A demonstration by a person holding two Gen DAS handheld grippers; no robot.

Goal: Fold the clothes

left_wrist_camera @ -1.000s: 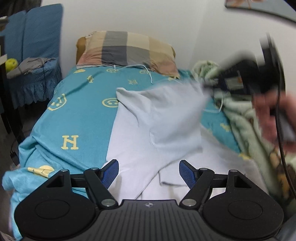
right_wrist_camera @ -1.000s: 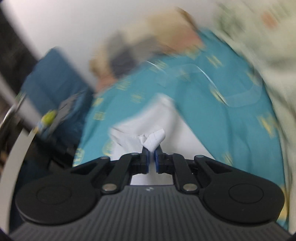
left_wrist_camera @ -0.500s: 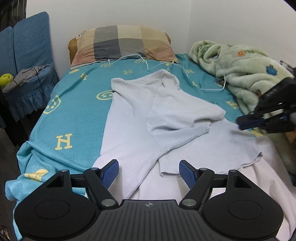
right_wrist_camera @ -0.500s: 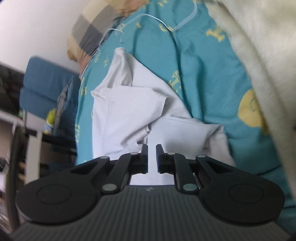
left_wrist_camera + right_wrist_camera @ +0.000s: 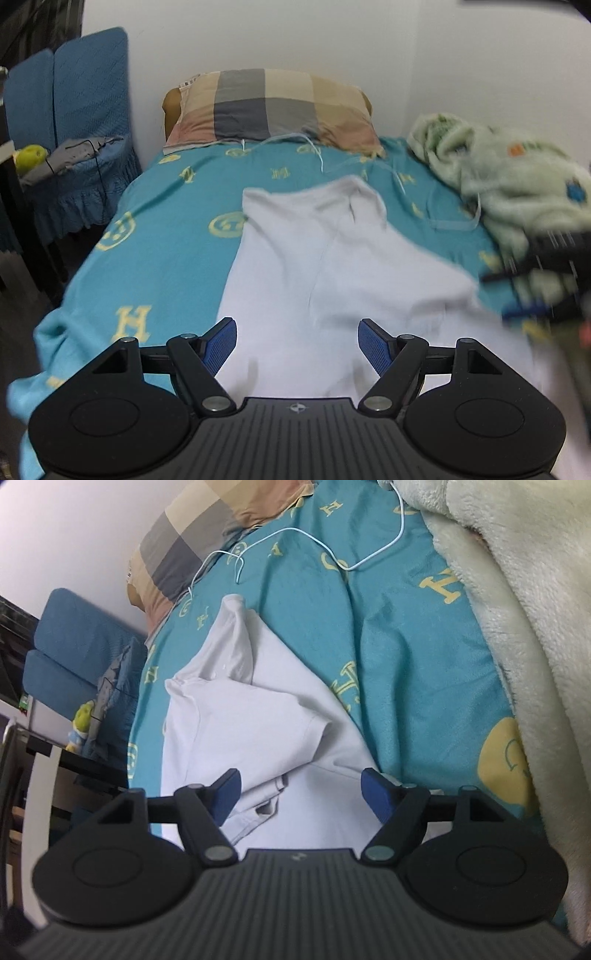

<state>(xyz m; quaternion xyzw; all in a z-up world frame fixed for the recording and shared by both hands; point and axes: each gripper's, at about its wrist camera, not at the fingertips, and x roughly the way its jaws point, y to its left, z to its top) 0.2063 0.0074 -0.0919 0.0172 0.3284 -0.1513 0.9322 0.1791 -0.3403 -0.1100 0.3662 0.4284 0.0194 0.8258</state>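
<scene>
Left tool (image 5: 297,341) gapes wide above the white shirt (image 5: 332,266); bedspread (image 5: 166,221) beneath.

Teal bedsheet (image 5: 173,236) with yellow motifs, checked pillow (image 5: 269,107) at the head, pale green fleece blanket (image 5: 509,184), white cable (image 5: 295,535), blue chair (image 5: 74,110)

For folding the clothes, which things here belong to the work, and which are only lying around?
Belong to the job:
- shirt, white, spread on the bed, one sleeve folded in
- left gripper, open
- right gripper, open

Just lying about:
- pillow
- blanket
- cable
- bedsheet
- chair
</scene>
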